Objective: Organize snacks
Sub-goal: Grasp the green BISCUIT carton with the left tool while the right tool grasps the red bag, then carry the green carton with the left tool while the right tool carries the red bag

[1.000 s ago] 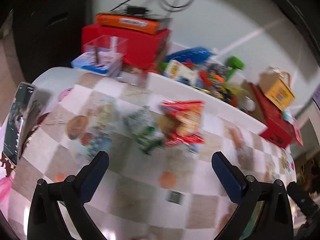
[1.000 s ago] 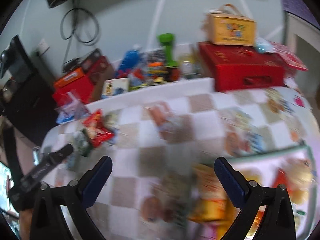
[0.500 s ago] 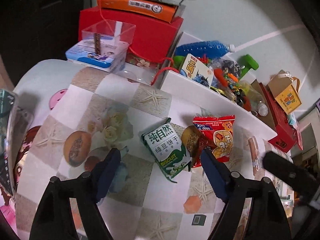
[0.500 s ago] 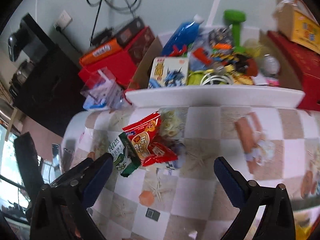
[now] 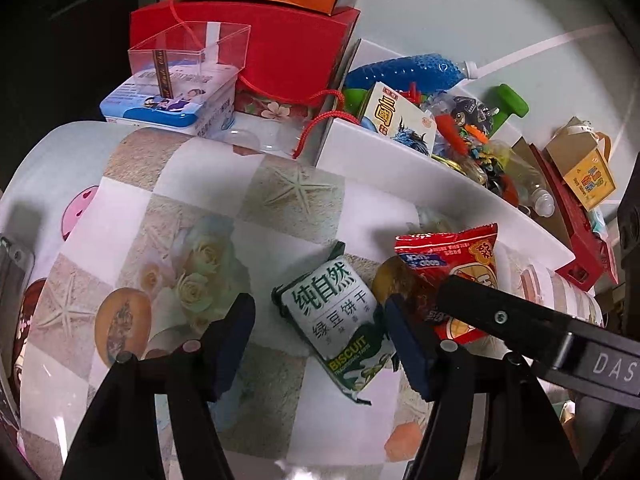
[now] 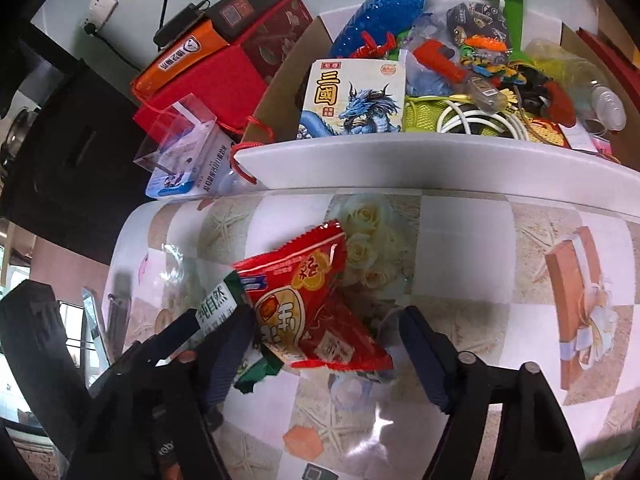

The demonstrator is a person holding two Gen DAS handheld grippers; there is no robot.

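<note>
Checked, flower-printed oilcloth covers the desk [image 5: 168, 184], whose far edge is crowded with boxes. Two snacks lie mid-desk, overlapping: a green biscuit packet [image 5: 340, 320] and a red snack packet [image 6: 308, 300]. The left gripper [image 5: 320, 336] and right gripper [image 6: 324, 348] have just been closing, each half-parted around its packet, neither visibly clamped yet. Each long axis is seen running diagonally toward the far edge; pads are best closed across the short width.
</note>
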